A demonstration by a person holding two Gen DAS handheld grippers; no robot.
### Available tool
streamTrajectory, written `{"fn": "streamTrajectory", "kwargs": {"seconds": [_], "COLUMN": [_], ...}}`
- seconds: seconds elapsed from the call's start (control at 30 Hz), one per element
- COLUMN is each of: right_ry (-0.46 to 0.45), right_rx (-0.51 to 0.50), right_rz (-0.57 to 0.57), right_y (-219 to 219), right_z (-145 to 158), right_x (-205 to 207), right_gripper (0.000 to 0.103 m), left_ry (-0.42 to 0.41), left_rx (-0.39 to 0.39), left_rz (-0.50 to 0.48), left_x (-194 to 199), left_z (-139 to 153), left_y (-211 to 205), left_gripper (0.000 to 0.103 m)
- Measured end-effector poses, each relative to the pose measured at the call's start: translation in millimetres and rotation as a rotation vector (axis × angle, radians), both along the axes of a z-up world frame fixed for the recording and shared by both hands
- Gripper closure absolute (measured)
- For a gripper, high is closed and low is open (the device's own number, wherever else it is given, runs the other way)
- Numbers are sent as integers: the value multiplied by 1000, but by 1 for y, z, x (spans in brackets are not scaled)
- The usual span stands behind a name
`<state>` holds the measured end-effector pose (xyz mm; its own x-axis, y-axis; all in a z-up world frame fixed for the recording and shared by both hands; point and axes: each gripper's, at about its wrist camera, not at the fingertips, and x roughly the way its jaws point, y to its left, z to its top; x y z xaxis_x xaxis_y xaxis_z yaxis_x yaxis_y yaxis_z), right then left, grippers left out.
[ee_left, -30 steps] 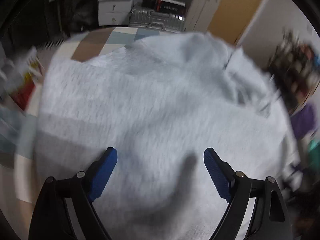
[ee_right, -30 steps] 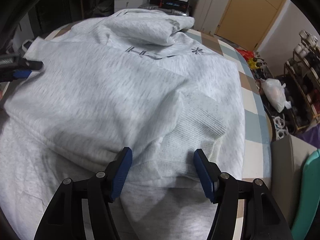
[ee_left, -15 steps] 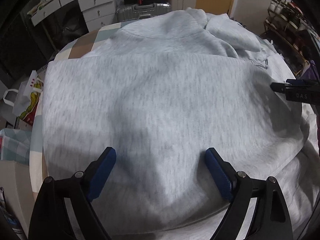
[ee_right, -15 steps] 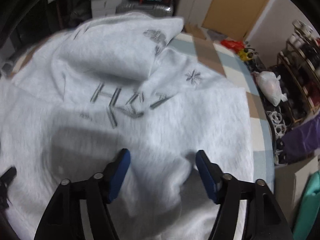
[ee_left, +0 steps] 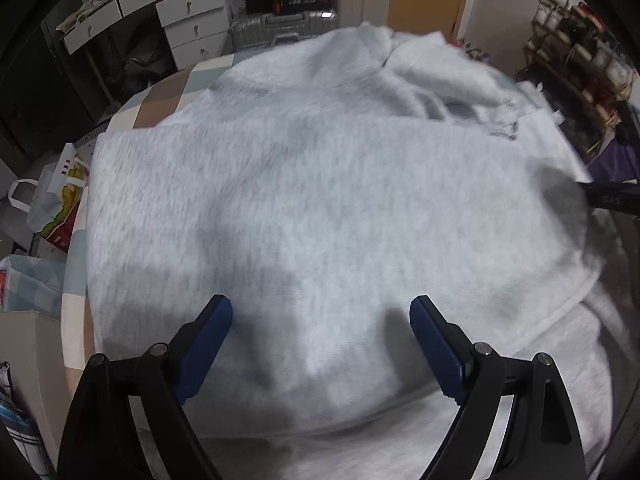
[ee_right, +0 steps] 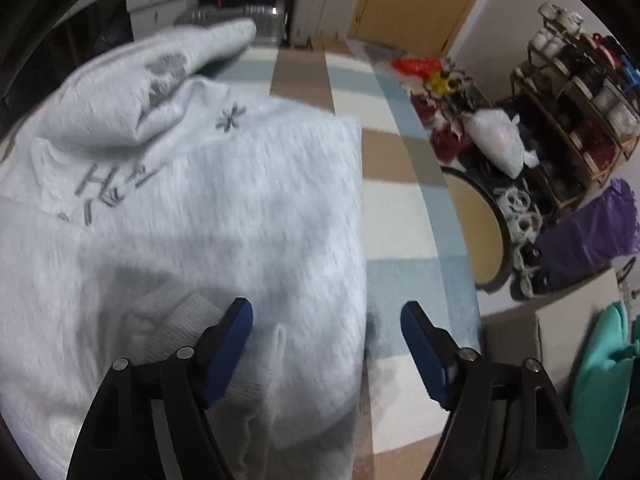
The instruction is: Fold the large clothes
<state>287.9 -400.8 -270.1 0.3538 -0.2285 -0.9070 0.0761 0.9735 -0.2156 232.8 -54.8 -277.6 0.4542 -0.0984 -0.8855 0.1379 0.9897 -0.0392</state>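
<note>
A large light grey hoodie lies spread over a checked tablecloth, its upper layer folded across the body. In the right wrist view the hoodie shows grey lettering and its hood at the top left. My left gripper hangs open above the middle of the cloth, with nothing between its blue pads. My right gripper stands over the hoodie's right edge; its jaws are opening and hold nothing. A ribbed cuff lies just left of its left finger. The right gripper's tip shows at the left wrist view's right edge.
The checked tablecloth is bare to the right of the hoodie. A silver suitcase and white drawers stand behind the table. Bags lie at the left; a cluttered rack and a purple bag at the right.
My right gripper moved rightward from over the cuff and folded sleeve to the hoodie's right edge, opening wider. My left gripper shifted a little over the cloth and stayed open.
</note>
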Motion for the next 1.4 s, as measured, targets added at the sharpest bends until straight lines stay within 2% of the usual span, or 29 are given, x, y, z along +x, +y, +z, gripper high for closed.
{"fn": "streamTrajectory", "kwargs": {"seconds": [0.1, 0.2, 0.3, 0.37, 0.43, 0.5, 0.6, 0.7, 0.73, 0.77, 0.8, 0.9, 1.07, 1.2, 1.23, 1.27, 1.3, 1.33, 1.4], "right_ry": [-42, -133, -63, 2, -64, -52, -39, -133, -153, -175, -190, -218, -138, -103, -101, -113, -128, -153, -214], "right_rx": [94, 152, 199, 157, 152, 179, 225, 300, 318, 350, 372, 463, 563, 513, 537, 570, 608, 568, 499], "right_rz": [13, 42, 71, 103, 102, 81, 66, 58, 49, 33, 23, -13, -86, -139, -161, -159, -135, -91, 6], "right_y": [-2, -1, 7, 14, 17, 14, 9, 1, 4, 3, 5, 10, 27, 34, 34, 34, 37, 46, 61], "right_z": [16, 40, 25, -1, -2, 0, 11, 42, 50, 58, 63, 70, 33, 1, -4, -4, 0, 11, 33], "right_x": [-3, -11, -12, -17, -29, -29, -24, -11, -7, 5, 9, 60, 160, 202, 211, 212, 214, 214, 206], "right_gripper": [41, 39, 39, 40, 39, 39, 39, 38, 33, 28, 27, 22, 22, 22, 32, 63, 77, 91, 95], "left_ry": [-24, -9, -28, -41, -34, -35, -43, -57, -58, -57, -56, -53, -53, -48, -46, -44, -43, -41, -39], "left_rx": [-17, 57, 134, 133, 125, 104, 90, 103, 107, 105, 95, 66, 60, 59, 58, 58, 55, 48, 27], "left_rz": [-43, -59, -73, -66, -66, -70, -81, -88, -89, -89, -86, -89, -111, -117, -116, -114, -111, -104, -92], "left_x": [-4, -2, 1, -1, -1, -1, 0, -3, -4, -3, -3, -2, -2, -1, 0, 0, 1, 1, 1], "left_z": [6, -8, -18, -18, -16, -14, -13, -15, -15, -14, -14, -13, -13, -14, -14, -14, -13, -13, -11], "left_y": [-8, -17, -25, -24, -21, -17, -13, -17, -17, -17, -16, -13, -14, -16, -16, -17, -17, -17, -14], "left_gripper": [16, 16, 14, 13, 13, 13, 13, 13, 13, 13, 13, 13, 13, 12, 12, 12, 12, 12, 12]}}
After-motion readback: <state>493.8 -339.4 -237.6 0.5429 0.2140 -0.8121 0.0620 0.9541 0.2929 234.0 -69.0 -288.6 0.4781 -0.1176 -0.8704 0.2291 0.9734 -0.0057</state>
